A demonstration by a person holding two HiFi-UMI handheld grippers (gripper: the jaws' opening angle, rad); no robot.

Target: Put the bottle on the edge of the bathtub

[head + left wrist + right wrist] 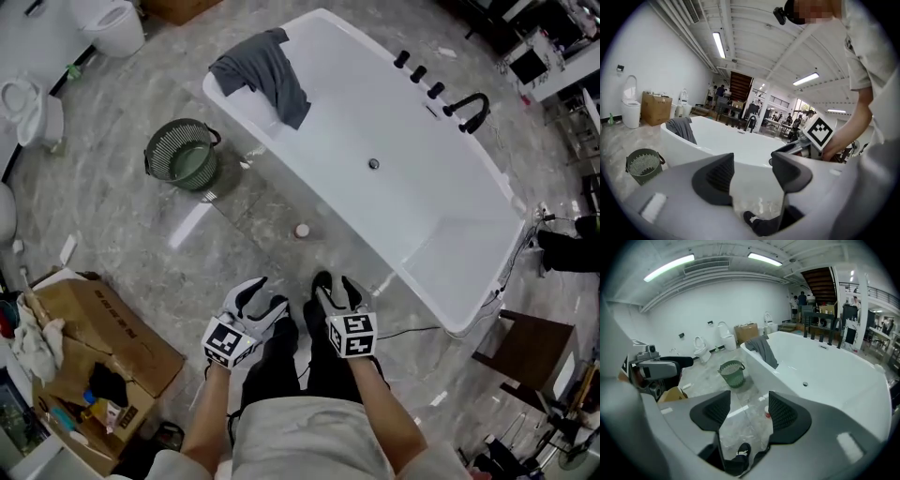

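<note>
A small bottle (301, 230) with a pale cap stands on the grey floor beside the long near wall of the white bathtub (403, 187). In the right gripper view the bottle (767, 411) shows just left of the right jaw, far below it. My left gripper (261, 298) and right gripper (336, 289) are held side by side in front of the person's waist, above the shoes and short of the bottle. Both are open and hold nothing. The left gripper view looks over its jaws (752, 171) at the tub (726, 140).
A grey towel (267, 70) hangs over the tub's far end. A green basket (183, 155) stands on the floor to the left. A black faucet (469, 111) sits on the far rim. An open cardboard box (94, 347) lies at the lower left, a dark chair (525, 347) at the right.
</note>
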